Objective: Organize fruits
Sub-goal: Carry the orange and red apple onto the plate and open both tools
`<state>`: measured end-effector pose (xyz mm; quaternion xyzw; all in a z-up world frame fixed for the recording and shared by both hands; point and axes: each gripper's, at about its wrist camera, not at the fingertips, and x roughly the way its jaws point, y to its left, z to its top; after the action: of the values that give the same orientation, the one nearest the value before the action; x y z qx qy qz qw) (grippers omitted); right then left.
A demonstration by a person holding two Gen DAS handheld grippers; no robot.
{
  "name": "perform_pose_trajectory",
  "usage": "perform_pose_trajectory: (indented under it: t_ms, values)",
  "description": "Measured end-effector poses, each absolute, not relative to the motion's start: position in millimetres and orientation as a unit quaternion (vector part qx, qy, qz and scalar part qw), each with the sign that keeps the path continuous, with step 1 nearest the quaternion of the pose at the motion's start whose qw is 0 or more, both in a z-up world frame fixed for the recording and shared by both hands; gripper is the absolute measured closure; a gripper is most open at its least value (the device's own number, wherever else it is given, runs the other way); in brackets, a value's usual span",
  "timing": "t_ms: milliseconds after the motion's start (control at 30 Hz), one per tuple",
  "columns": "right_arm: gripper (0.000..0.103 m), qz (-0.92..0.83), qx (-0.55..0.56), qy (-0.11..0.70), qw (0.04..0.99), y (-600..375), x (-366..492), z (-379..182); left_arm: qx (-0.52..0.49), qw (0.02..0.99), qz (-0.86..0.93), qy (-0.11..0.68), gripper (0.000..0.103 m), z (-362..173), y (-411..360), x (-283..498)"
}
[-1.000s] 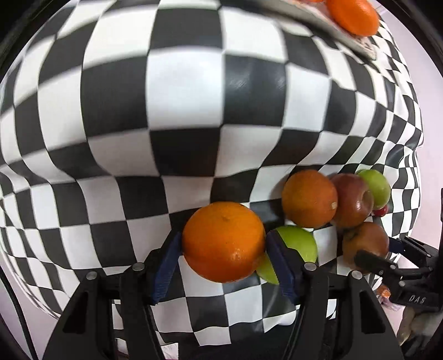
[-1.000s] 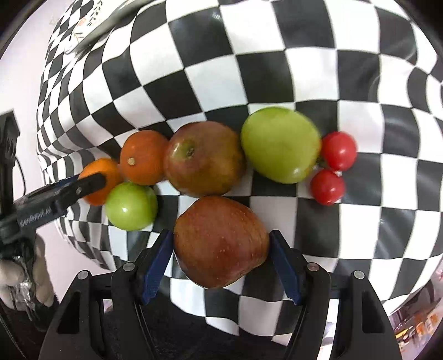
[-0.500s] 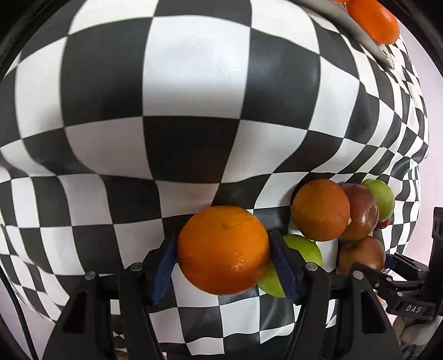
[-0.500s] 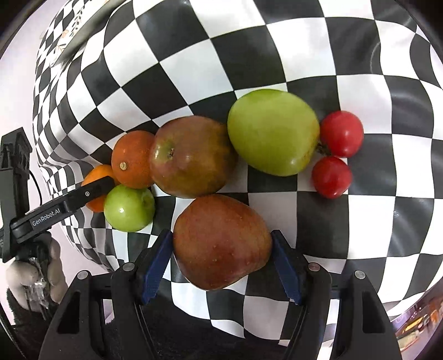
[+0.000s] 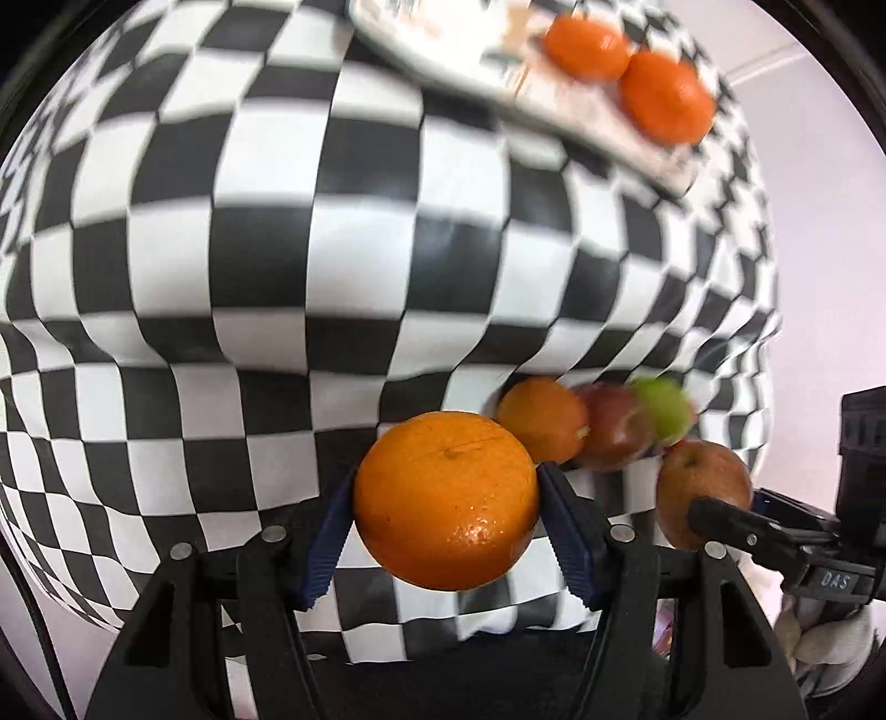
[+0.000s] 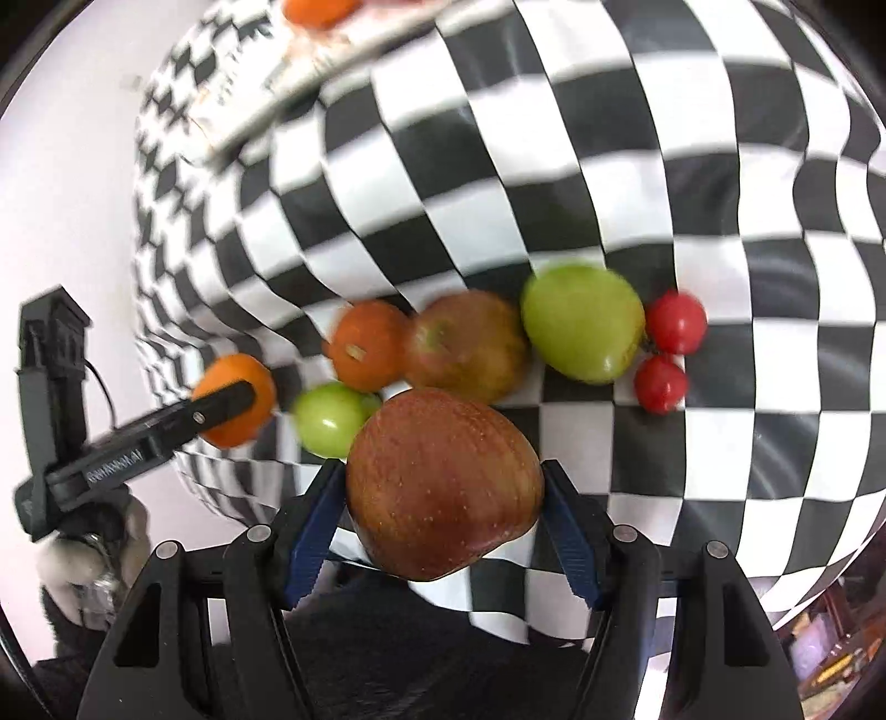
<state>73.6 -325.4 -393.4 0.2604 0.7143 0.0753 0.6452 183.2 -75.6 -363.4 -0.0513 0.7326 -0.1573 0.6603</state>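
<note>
We hold two fruits at once, one in each gripper, both lifted clear of the checkered tablecloth [image 5: 266,260].

1. The left gripper [image 5: 446,520] is clamped on an orange [image 5: 446,501]. Both blue pads [image 5: 326,540] press against the sides of the fruit, and the cloth shows beneath it. In the right wrist view we see the same orange [image 6: 235,401] at the left edge of the table, partly covered by one black finger of that gripper.

2. The right gripper [image 6: 443,523] is clamped on a red apple [image 6: 443,482], its pads tight on both flanks. In the left wrist view that apple [image 5: 703,490] appears near the right edge of the table, with a black finger crossing in front of it.

3. The remaining fruit lies in a loose cluster on the cloth, near the edge closest to us (motion blur softens the outlines). From the left edge toward the right we count a small green apple [image 6: 329,418], a second orange [image 6: 368,346], a reddish-brown apple [image 6: 465,346] touching it, a large green apple [image 6: 581,324] and two small red fruits [image 6: 667,354] just beside that (we cannot tell their kind).

4. A pale tray [image 5: 443,50] sits at the far edge of the table. It carries two more oranges [image 5: 626,72], touching each other, toward its right end.

5. A gloved hand [image 6: 88,559] shows behind the left gripper's handle.
</note>
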Motion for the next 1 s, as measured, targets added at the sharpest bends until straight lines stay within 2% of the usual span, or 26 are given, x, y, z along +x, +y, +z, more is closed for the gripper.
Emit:
perform_pose_trajectory:
  t_ms: [200, 400, 667, 1000]
  values:
    - [0.031, 0.076, 0.272, 0.663, 0.693, -330, 123, -347, -0.082, 0.687, -0.179, 0.699, 0.041, -307, -77, 224]
    - [0.031, 0.055, 0.247, 0.624, 0.739, -323, 203, -320, -0.057, 0.718, -0.162, 0.675, 0.041, -295, -99, 283]
    - [0.031, 0.016, 0.165, 0.647, 0.744, -303, 297, -343, 0.013, 0.722, -0.128, 0.680, 0.041, -332, -147, 345]
    - [0.030, -0.012, 0.150, 0.694, 0.704, -293, 332, -373, 0.042, 0.687, -0.112, 0.717, 0.040, -371, -165, 379]
